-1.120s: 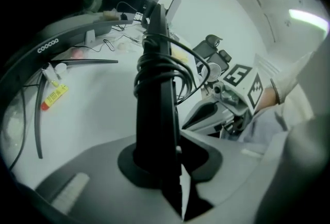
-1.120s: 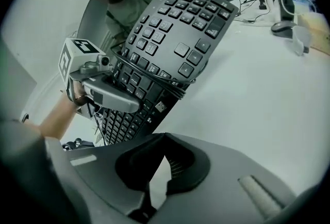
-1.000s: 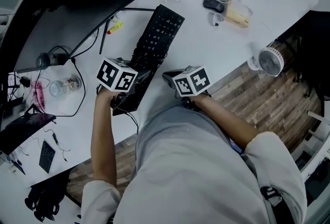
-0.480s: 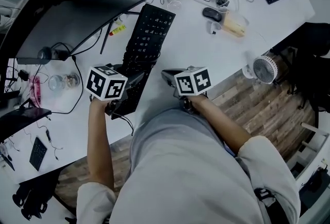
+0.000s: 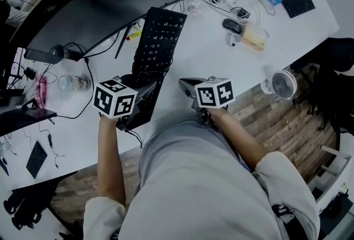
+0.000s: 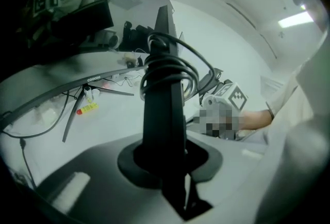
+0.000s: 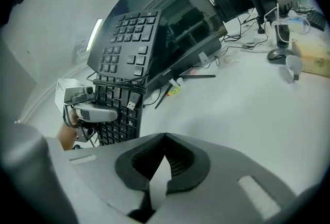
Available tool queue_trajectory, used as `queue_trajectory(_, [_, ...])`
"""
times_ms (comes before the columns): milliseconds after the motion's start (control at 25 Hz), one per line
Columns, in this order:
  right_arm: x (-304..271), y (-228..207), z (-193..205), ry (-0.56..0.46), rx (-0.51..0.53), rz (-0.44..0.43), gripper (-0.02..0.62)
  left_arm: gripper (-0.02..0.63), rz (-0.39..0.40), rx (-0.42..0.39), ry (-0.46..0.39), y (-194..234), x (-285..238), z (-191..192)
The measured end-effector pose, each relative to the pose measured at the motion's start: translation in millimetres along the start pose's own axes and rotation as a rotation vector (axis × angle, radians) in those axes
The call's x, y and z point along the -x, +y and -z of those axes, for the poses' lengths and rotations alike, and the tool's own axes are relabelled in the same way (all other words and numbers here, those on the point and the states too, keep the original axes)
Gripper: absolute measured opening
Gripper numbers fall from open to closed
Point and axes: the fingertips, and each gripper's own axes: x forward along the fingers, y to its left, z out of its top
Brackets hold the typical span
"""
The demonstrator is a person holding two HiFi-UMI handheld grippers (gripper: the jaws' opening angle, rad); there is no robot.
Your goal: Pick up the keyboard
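Head view first: my left forearm (image 5: pixel 109 158) runs straight up from the lower edge to the left gripper (image 5: pixel 145 89), which points up and to the right. The right forearm (image 5: pixel 243 142) comes in from the lower right, bent at the elbow, and the right gripper (image 5: pixel 187 85) points up and to the left just beside the left one, low over the white surface (image 5: pixel 210 51).

Left gripper view shows the jaws clamped on the near end of the black keyboard (image 5: pixel 159 45), seen edge-on, with its cable (image 6: pixel 167 70) coiled around it. From the right gripper view the keyboard stands tilted, far end raised in front of the curved monitor (image 7: pixel 196 16), and a USB plug (image 7: pixel 129 106) hangs from the coil. The right gripper's jaws are together with nothing between them.

A small white logo sits on the monitor's lower bezel; I cannot read it for sure. The key legends are too small to read.
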Motion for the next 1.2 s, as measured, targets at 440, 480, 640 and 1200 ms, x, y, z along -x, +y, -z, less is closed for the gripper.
queue_trajectory(440, [24, 12, -15, -0.074, 0.019, -0.012, -0.003, 0.0, -0.054, 0.004, -0.167, -13, 19, -20])
queue_trajectory(480, [27, 12, -16, -0.08, 0.023, -0.012, -0.003, 0.0, -0.065, -0.002, -0.177, -14, 20, -21])
queue_trajectory(640, [37, 13, -23, -0.104, 0.044, -0.012, -0.003, 0.0, -0.098, -0.009, -0.219, -19, 24, -24])
queue_trajectory(1200, [77, 19, -52, -0.197, 0.137, 0.016, -0.003, 0.0, -0.24, 0.04, -0.431, -27, 48, -35])
